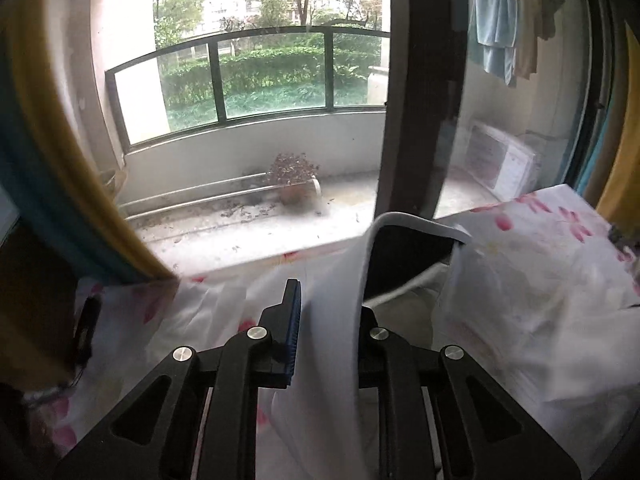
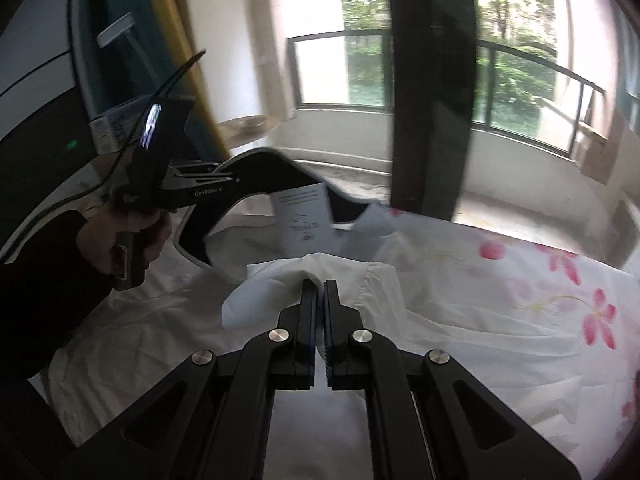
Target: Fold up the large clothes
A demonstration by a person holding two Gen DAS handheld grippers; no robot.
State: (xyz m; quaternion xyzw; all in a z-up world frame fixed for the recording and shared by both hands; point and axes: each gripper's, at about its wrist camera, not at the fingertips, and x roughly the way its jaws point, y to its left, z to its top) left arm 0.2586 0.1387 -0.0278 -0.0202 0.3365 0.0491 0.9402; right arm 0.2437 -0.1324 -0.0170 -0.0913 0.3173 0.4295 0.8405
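White garment (image 2: pixel 400 304) lies on the flower-print bedsheet (image 2: pixel 560 280), collar end lifted toward 12 o'clock. Left gripper (image 1: pixel 326 320): jaws narrowed onto a white band of the garment, apparently pinching it. Right gripper (image 2: pixel 319 300): jaws pressed together on a bunched white fold. The person's hand (image 2: pixel 132 240) carries the left tool at 9 o'clock in the right wrist view.

Judgement: keep both pinches level and the cloth taut between them, so the fold lands straight.

Bed edge sits close at 12 o'clock by the window frame (image 1: pixel 416 120); open sheet lies toward 3 o'clock.

A flowered bed sheet (image 2: pixel 552 280) carries the white garment (image 2: pixel 420 304).
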